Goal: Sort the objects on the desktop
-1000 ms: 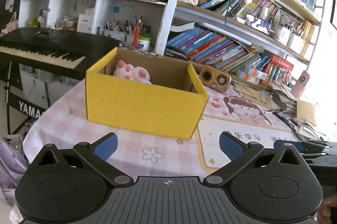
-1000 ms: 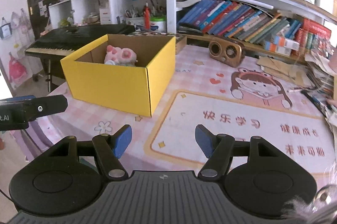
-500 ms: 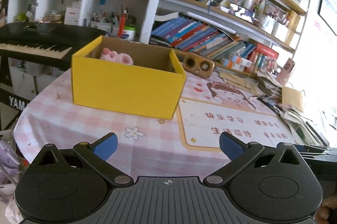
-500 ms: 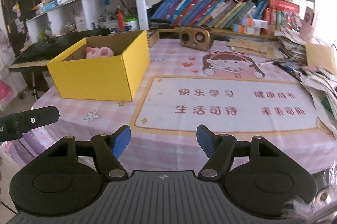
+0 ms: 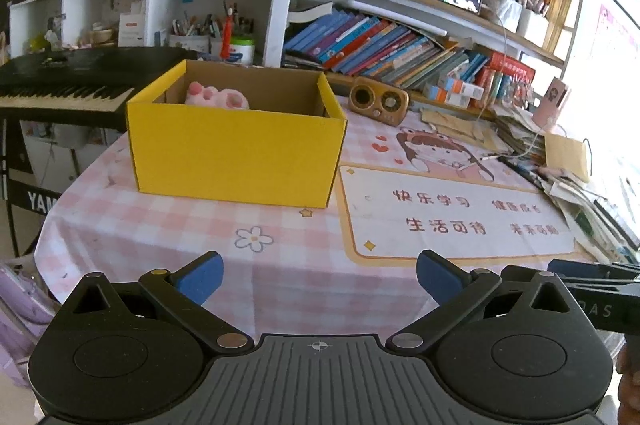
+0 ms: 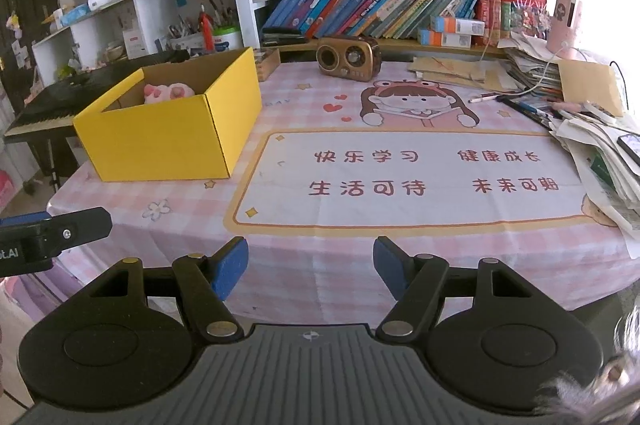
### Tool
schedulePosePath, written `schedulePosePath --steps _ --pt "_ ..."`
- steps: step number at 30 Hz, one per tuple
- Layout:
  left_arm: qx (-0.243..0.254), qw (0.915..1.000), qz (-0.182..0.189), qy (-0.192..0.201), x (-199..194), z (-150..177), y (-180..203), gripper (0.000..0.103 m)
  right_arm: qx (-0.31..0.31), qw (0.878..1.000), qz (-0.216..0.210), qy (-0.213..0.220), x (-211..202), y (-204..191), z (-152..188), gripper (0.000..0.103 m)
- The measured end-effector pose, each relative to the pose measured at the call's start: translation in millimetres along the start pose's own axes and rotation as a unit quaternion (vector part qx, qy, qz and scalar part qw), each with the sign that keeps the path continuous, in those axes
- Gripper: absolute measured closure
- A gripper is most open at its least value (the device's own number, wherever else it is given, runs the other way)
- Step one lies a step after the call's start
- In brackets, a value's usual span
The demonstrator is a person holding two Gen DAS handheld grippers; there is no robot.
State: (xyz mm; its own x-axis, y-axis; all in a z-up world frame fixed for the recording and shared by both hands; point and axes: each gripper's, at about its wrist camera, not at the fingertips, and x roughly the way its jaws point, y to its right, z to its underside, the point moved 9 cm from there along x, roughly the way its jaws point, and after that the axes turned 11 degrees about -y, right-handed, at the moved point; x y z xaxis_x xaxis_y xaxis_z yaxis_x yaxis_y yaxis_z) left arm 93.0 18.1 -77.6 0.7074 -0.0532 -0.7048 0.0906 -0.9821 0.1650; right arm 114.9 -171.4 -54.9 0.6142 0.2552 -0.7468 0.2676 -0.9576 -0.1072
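Observation:
A yellow cardboard box (image 5: 236, 155) stands open on the pink checked tablecloth (image 5: 192, 225), with a pink plush paw (image 5: 218, 97) inside it. In the right wrist view the same box (image 6: 168, 141) sits at the left, the plush (image 6: 168, 92) showing over its rim. My left gripper (image 5: 318, 275) hangs open over the table's near edge, short of the box, nothing between its blue pads. My right gripper (image 6: 310, 263) is open too, empty, over the near edge in front of the printed mat (image 6: 408, 177).
A brown retro radio (image 6: 347, 59) stands at the table's back. Stacks of paper, pens and an envelope (image 6: 592, 129) crowd the right side. A black keyboard (image 5: 68, 81) stands left of the table. Bookshelves (image 5: 400, 41) rise behind.
Both grippers have drawn back from the box towards the table's near edge and rolled level. More of the mat and tablecloth shows. Both stay open and empty.

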Motion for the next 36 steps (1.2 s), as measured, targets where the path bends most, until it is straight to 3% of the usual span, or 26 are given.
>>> schedulePosePath --steps 7,36 --pt "-0.004 0.9998 0.019 0.007 -1 -2 7 0.0 0.012 1.0 0.003 -0.005 1 11 0 0.035" --pt "-0.016 0.9995 0.021 -0.016 17 -2 10 0.0 0.01 1.0 0.008 -0.027 10 16 2 0.032"
